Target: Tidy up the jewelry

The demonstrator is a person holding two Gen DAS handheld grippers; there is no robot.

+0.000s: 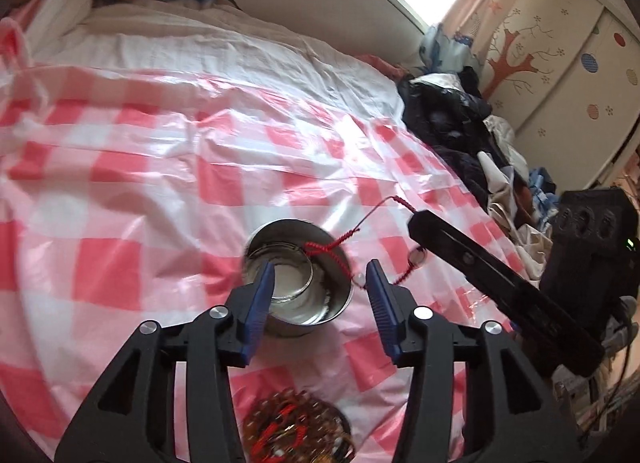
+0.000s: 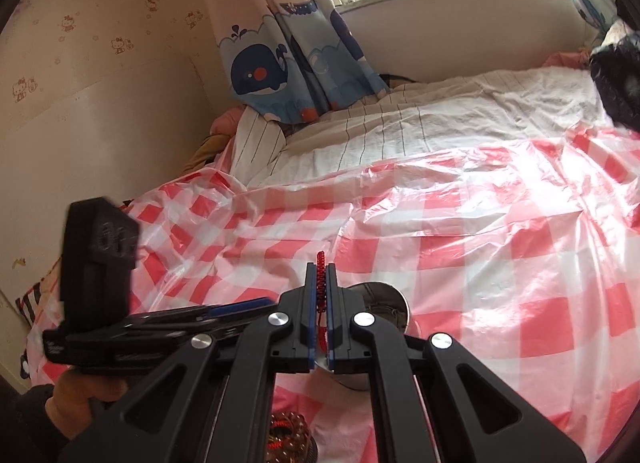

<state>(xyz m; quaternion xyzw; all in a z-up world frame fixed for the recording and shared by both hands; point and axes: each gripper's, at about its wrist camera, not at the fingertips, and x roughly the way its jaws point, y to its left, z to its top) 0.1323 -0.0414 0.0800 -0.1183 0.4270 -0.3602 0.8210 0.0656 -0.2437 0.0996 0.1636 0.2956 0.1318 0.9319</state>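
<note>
1. The left tongs (image 1: 320, 283) stand open, with nothing between the blue pads.
2. The right tongs (image 2: 320, 291) are closed on a red braided cord bracelet (image 2: 320, 277), which stands out a little past their tips.
3. In the left view the same cord (image 1: 340, 241) hangs from the right tongs (image 1: 416, 223) down over the round shiny steel cup (image 1: 340, 303); a small pale bead is on it.
4. The cup stands on the bed's pink-and-white checked plastic sheet (image 1: 160, 183), just ahead of the left tongs.
5. A round dish of brown beads and red cords (image 1: 296, 431) lies below the left tongs.
</note>
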